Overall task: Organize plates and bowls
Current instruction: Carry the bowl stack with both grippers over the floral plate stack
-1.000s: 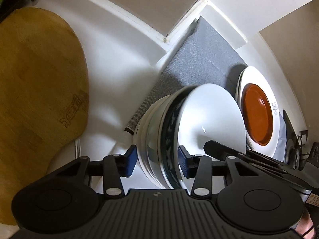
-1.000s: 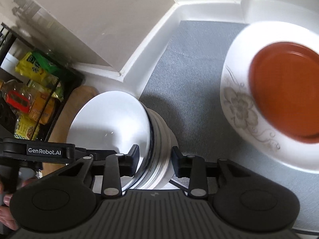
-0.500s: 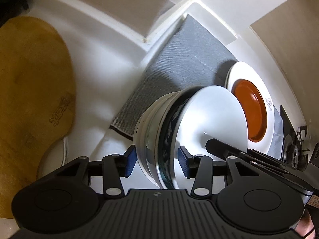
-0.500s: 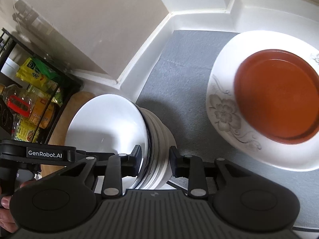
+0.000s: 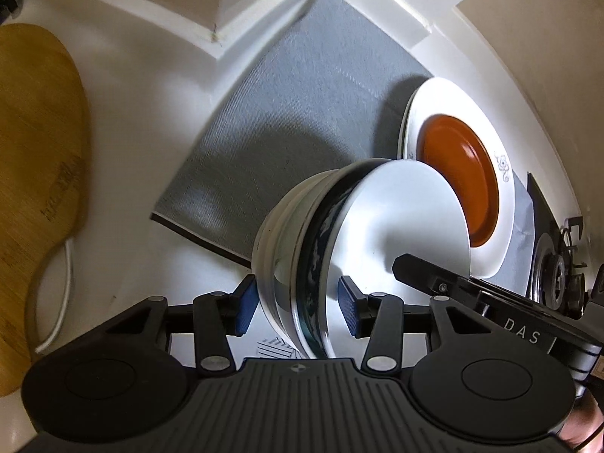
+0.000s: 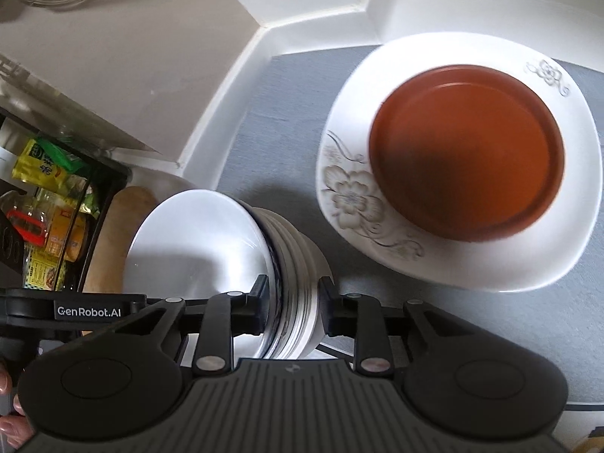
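Stacked white ceramic bowls [image 5: 362, 249] [image 6: 234, 264], nested together and tipped on their side, with one dark blue patterned bowl among them, are held above the near edge of a grey fabric mat [image 5: 302, 113] [image 6: 287, 120]. The left gripper [image 5: 298, 304] has its two blue-padded fingers closed partway around the rims on one side of the stack, each pad touching the stack. The right gripper [image 6: 292, 304] clamps the opposite side of the stack in the same way, its black fingers pressed against the rims. On the mat, just beyond the stack, a small round reddish-brown plate [image 5: 460, 177] [image 6: 468, 151] rests inside a large white plate with a grey flower pattern [image 5: 506, 226] [image 6: 351, 196]. A wooden cutting board [image 5: 34, 173] lies on the white counter [image 5: 143, 120] well to the left of the mat
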`<state>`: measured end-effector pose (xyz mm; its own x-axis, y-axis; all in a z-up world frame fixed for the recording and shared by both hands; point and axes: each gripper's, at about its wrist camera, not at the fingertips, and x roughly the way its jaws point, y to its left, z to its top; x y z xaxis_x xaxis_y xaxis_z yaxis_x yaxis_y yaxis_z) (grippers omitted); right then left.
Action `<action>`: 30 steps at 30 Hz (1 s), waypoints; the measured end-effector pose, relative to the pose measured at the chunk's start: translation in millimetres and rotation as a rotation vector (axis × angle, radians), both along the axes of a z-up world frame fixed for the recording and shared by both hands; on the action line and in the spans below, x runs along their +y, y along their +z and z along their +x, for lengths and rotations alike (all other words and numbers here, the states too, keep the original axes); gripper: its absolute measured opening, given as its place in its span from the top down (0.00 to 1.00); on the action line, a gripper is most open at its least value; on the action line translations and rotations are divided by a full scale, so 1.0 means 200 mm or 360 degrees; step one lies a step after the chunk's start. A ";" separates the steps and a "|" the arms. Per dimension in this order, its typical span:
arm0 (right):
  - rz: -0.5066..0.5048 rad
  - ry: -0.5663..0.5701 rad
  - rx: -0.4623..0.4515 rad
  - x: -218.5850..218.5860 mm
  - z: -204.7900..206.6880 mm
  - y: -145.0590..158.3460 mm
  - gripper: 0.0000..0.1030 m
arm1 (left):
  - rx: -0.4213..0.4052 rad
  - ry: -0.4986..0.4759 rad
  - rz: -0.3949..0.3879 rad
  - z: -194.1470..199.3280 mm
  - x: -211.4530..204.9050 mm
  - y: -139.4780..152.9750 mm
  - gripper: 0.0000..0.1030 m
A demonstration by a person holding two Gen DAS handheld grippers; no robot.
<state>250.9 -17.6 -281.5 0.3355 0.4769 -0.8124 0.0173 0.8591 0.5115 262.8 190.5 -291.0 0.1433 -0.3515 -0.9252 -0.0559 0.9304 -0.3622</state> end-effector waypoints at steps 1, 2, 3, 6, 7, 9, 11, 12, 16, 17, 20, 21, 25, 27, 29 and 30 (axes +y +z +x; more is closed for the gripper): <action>0.0007 -0.0009 0.0022 -0.01 0.00 -0.01 0.71 | 0.0017 0.0001 0.0005 0.00 -0.01 -0.01 0.53; 0.0017 -0.0017 0.0046 -0.02 0.00 -0.03 0.71 | 0.0028 -0.0002 0.0014 0.00 -0.01 -0.02 0.53; 0.0030 -0.0024 0.0068 -0.03 0.00 -0.04 0.71 | 0.0032 -0.0006 0.0020 0.00 -0.02 -0.03 0.53; 0.0073 -0.0016 0.0071 -0.06 0.00 -0.06 0.70 | 0.0031 -0.0003 -0.0013 -0.01 0.01 -0.03 0.55; 0.0091 -0.0009 0.0075 -0.06 0.01 -0.07 0.68 | 0.0034 0.0006 -0.0035 -0.01 0.03 -0.03 0.55; 0.0165 -0.0033 0.0094 -0.09 0.00 -0.07 0.65 | 0.0019 0.0023 -0.0089 -0.02 0.07 -0.01 0.55; 0.0231 -0.0070 0.0098 -0.13 -0.01 -0.07 0.62 | -0.0009 0.0035 -0.0155 -0.04 0.12 0.01 0.55; 0.0270 -0.0079 0.0102 -0.15 -0.01 -0.07 0.58 | -0.0034 0.0038 -0.0182 -0.04 0.14 0.02 0.55; 0.0373 -0.0089 0.0135 -0.19 -0.02 -0.10 0.53 | -0.0053 0.0080 -0.0370 -0.01 0.25 -0.02 0.53; 0.0377 -0.0101 0.0142 -0.19 -0.02 -0.12 0.53 | -0.0034 0.0103 -0.0449 0.00 0.29 -0.06 0.50; 0.0402 -0.0149 0.0158 -0.21 -0.02 -0.15 0.50 | 0.0021 0.0137 -0.0612 0.02 0.32 -0.16 0.46; 0.0424 -0.0155 0.0164 -0.21 -0.02 -0.16 0.50 | -0.0005 0.0116 -0.0596 0.02 0.31 -0.17 0.44; 0.0439 -0.0139 0.0136 -0.19 -0.02 -0.15 0.39 | 0.0024 0.0067 -0.0562 0.02 0.28 -0.26 0.41; 0.0428 -0.0133 0.0135 -0.18 -0.01 -0.15 0.37 | 0.0035 0.0093 -0.0613 0.02 0.29 -0.30 0.40; 0.0393 -0.0127 0.0142 -0.17 0.00 -0.15 0.37 | 0.0060 0.0094 -0.0591 0.02 0.28 -0.29 0.40; 0.0393 -0.0121 0.0142 -0.17 0.00 -0.16 0.38 | 0.0052 0.0080 -0.0553 0.02 0.26 -0.28 0.43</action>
